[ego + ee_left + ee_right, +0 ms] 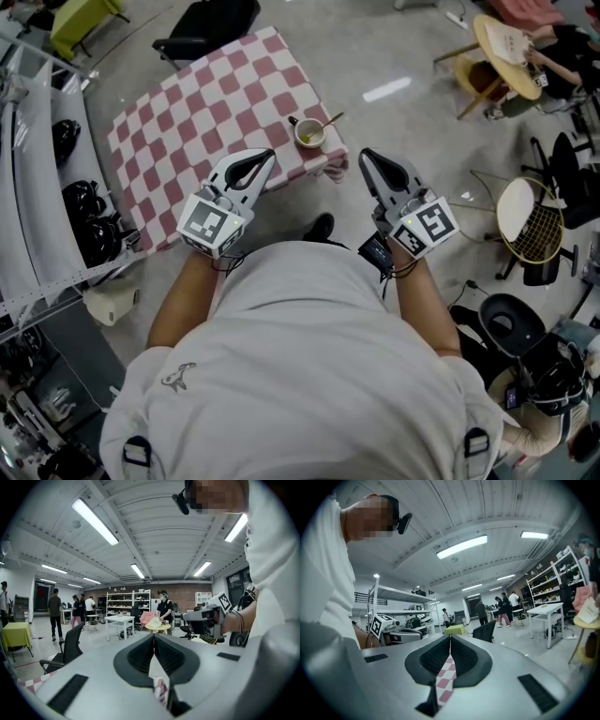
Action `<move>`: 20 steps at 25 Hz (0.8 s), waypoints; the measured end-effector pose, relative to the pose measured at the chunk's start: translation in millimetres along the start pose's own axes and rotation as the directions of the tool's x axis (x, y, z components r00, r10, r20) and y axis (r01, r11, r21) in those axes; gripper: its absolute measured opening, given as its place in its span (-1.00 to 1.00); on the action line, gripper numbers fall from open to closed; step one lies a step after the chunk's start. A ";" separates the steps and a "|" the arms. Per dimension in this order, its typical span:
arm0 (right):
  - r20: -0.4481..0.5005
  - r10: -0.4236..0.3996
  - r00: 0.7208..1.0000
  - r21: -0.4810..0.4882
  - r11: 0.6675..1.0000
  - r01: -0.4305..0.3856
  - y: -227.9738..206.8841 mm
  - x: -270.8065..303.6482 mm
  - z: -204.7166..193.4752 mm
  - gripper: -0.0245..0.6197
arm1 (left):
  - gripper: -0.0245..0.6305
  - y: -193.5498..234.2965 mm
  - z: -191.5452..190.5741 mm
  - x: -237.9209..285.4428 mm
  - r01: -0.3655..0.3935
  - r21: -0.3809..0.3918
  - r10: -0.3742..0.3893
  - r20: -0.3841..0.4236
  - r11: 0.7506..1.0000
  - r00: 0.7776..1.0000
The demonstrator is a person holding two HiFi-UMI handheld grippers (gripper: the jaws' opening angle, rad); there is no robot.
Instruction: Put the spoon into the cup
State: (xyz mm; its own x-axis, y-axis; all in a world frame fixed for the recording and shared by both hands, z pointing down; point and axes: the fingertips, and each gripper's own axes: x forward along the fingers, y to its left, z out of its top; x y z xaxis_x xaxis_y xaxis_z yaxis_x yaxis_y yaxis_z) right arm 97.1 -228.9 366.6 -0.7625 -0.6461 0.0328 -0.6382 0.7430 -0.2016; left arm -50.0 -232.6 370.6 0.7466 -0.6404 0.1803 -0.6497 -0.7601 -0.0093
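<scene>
Grey-floored workshop, with shelving at the left and chairs at the right. Looked steeply down on a low table draped in a red-and-white checked cloth [202,122]. Found a small pale-green round cup [309,134] upright at the near right corner of that cloth. Found a slim spoon with a light handle [332,120] already standing in it, bowl end down inside, handle leaning out over the rim toward the far right. Judged the task's one step as done, so far as the head view could show; could not make out how deep the bowl sat. Held the grey left gripper [268,154] and the grey right gripper [365,155] up by the torso, on the near side of the table, apart from cup and spoon alike. Saw both pairs of jaws pressed together at the tips in their own views, pinching nothing, with only a sliver of checked cloth glimpsed through the gap lower down. Left nothing more to do but, at most, to check that the spoon rested steady.
</scene>
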 end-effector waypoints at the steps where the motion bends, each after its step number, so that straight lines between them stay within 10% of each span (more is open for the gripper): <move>1: 0.002 -0.007 1.000 0.000 1.000 0.007 8.8 -0.1 -0.9 -0.81 | -0.88 -0.3 -0.1 -9.6 0.004 0.001 -0.004 0.003 1.000 1.000; 20: 0.003 -0.072 0.997 -0.054 0.996 0.072 199.2 -28.5 -23.2 -0.81 | -0.88 -46.4 -23.0 -197.3 0.080 -0.018 -0.080 0.039 0.997 0.996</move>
State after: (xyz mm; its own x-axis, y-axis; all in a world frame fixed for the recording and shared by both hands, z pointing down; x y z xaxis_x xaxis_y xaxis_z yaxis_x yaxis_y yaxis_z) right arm -10.8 -58.4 348.2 -0.7145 -0.6982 0.0446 -0.6960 0.7030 -0.1459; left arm -170.4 -68.5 358.2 0.8009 -0.5816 0.1423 -0.5901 -0.8070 0.0226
